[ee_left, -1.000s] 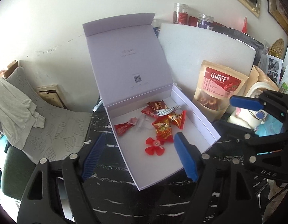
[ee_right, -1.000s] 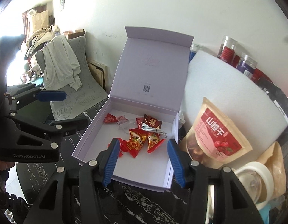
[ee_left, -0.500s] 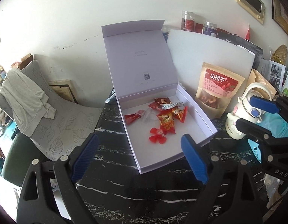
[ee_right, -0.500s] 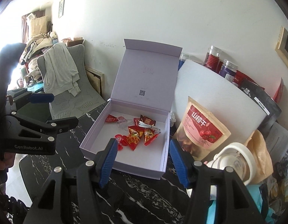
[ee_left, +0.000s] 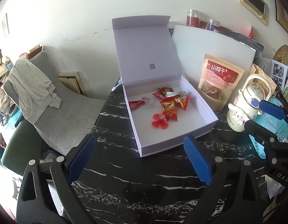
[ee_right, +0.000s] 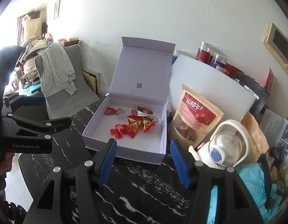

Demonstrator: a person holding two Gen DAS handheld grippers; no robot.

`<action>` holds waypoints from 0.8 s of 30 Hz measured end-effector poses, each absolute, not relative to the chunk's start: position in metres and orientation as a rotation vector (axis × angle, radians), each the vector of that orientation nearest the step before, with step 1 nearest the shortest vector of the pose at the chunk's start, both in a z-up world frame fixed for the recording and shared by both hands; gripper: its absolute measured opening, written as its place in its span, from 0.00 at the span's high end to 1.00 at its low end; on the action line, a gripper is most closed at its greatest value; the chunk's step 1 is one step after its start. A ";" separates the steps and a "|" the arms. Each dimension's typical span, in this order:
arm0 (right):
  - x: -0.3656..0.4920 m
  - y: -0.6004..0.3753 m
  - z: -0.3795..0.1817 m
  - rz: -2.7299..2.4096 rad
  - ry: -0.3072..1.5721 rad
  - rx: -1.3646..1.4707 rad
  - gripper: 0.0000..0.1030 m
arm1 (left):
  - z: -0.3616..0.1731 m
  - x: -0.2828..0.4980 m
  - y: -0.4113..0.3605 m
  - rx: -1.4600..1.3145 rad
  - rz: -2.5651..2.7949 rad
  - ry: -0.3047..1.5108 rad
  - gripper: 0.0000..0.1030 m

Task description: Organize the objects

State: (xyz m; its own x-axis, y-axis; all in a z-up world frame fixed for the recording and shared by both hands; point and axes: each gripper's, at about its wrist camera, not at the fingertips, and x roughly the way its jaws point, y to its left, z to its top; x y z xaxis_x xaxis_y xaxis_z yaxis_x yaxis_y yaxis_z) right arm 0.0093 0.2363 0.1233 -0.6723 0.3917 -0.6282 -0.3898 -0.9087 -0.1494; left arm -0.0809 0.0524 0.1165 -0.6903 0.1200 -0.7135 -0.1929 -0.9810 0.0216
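Note:
A pale lilac box stands on the black marble table with its lid propped upright. Inside lie several red snack packets, a red toy propeller and a coiled white cable. My left gripper hovers open in front of the box's near-left corner, holding nothing. My right gripper is open and empty before the box's near wall; in the left wrist view it shows at the right edge.
A hawthorn snack pouch leans on a white board right of the box. A white bottle, brown bag, jars and papers crowd the right. A grey chair with a garment stands left of the table.
Both grippers have drawn back from the box, which now looks smaller and farther away. Box contents are unmoved; both grippers stay open.

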 end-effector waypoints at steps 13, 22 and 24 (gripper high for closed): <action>0.031 0.228 0.088 2.494 0.088 -0.966 0.41 | 0.088 -0.054 0.049 -1.220 2.735 0.094 0.07; 0.045 0.222 0.069 2.502 0.111 -0.968 0.41 | 0.070 -0.034 0.051 -1.253 2.749 0.100 0.07; 0.045 0.220 0.065 2.505 0.110 -0.979 0.41 | 0.066 -0.031 0.051 -1.264 2.739 0.094 0.07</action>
State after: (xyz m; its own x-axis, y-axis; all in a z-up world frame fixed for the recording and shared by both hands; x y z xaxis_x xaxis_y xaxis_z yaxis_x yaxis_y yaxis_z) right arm 0.0453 0.2199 0.0648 -0.6493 0.3759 -0.6611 -0.4326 -0.8975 -0.0855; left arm -0.0313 0.0514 0.0656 -0.6429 0.0856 -0.7612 -0.1375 -0.9905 0.0047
